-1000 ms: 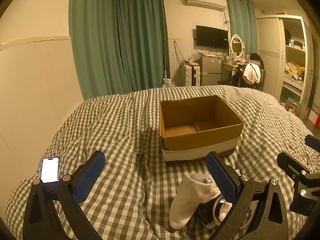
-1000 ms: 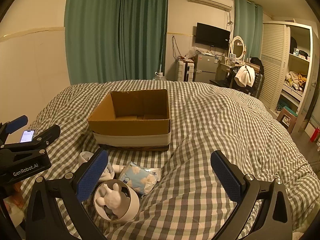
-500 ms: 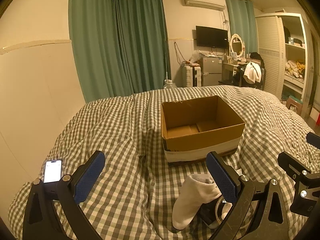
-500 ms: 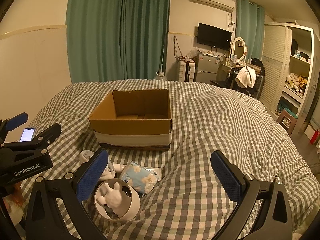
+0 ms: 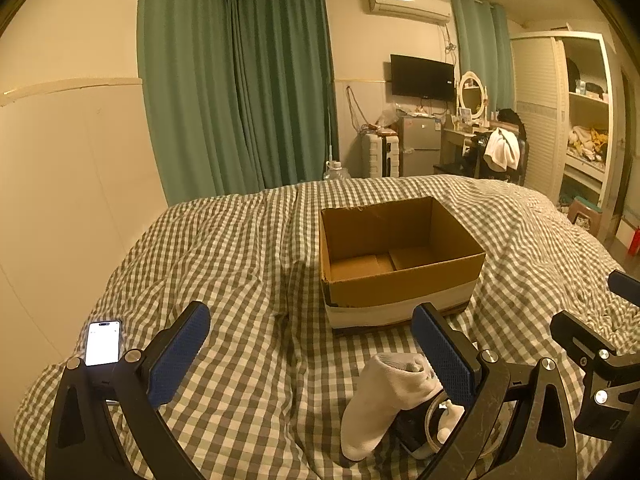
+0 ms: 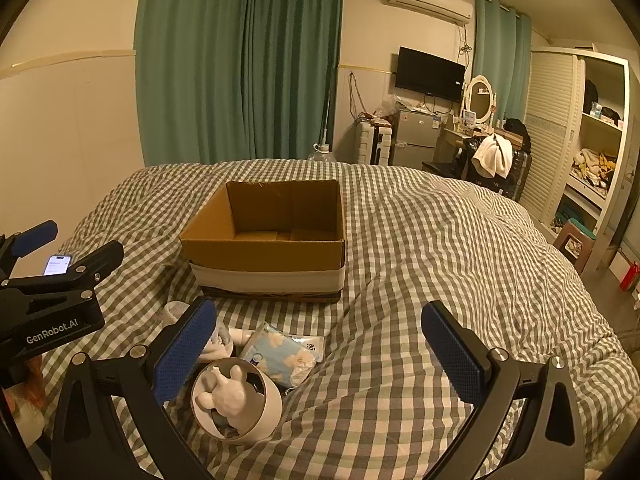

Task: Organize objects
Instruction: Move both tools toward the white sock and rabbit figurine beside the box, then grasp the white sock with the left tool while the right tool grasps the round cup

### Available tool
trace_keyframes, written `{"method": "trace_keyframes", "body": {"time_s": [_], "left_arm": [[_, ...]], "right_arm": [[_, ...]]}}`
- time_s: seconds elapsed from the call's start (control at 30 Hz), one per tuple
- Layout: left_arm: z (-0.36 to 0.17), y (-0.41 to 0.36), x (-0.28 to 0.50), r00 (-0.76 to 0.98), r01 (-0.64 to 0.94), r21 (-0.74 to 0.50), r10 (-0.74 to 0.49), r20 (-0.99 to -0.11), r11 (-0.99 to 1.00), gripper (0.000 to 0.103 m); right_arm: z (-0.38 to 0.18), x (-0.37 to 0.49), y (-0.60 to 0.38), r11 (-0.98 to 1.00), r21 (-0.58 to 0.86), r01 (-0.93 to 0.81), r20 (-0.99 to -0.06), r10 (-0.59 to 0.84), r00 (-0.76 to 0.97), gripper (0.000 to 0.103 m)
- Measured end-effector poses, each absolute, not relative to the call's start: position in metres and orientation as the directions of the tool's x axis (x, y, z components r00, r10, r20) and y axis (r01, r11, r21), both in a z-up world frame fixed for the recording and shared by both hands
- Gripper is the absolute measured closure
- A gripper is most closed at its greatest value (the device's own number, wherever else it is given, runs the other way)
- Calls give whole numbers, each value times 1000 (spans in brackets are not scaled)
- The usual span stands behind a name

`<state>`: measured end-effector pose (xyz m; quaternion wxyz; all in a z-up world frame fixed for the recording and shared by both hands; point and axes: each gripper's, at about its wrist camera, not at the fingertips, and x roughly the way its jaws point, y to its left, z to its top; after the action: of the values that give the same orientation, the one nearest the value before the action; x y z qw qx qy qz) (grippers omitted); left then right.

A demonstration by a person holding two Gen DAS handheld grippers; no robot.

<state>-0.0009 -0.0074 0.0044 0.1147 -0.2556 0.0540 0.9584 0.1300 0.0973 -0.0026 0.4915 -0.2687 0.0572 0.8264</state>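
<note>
An open, empty cardboard box (image 5: 396, 256) stands on the checked bed cover; it also shows in the right wrist view (image 6: 272, 236). In front of it lie a white sock (image 5: 384, 396), a round white holder with a white rabbit figure (image 6: 232, 400) and a light blue tissue pack (image 6: 280, 354). My left gripper (image 5: 308, 348) is open and empty, above the bed with the sock near its right finger. My right gripper (image 6: 316, 346) is open and empty, above the bed just right of the items.
A phone with a lit screen (image 5: 103, 343) lies on the bed at the left, near the wall. The checked bed (image 6: 440, 248) spreads wide to the right. Beyond it stand green curtains, a small fridge, a dressing table and an open wardrobe (image 6: 592, 148).
Both views have shifted slightly; the box and the items sit a little lower and nearer in frame. Both grippers stay open, and nothing on the bed has moved.
</note>
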Motion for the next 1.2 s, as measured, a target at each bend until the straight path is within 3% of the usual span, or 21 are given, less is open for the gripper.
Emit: {"method": "trace_keyframes", "body": {"time_s": [0.4, 0.7, 0.9, 1.1, 1.2], "left_arm": [[9, -17, 8, -824, -297, -2, 257, -505, -955, 0], [-21, -15, -3, -784, -311, 20, 245, -570, -950, 0], [-50, -6, -15, -721, -357, 5, 273, -637, -934, 0], [-78, 8, -23, -666, -407, 17, 284, -690, -913, 0], [-89, 11, -28, -643, -416, 9, 288, -710, -909, 0]], "right_arm": [[6, 124, 83, -525, -192, -829, -496, 781, -380, 0], [-25, 116, 95, -521, -201, -829, -576, 748, -331, 3], [-54, 115, 113, -536, -186, -823, -652, 694, -305, 15], [-81, 111, 127, -554, -178, -813, -719, 637, -277, 35], [-91, 108, 131, -568, -183, -803, -746, 612, -263, 52]]}}
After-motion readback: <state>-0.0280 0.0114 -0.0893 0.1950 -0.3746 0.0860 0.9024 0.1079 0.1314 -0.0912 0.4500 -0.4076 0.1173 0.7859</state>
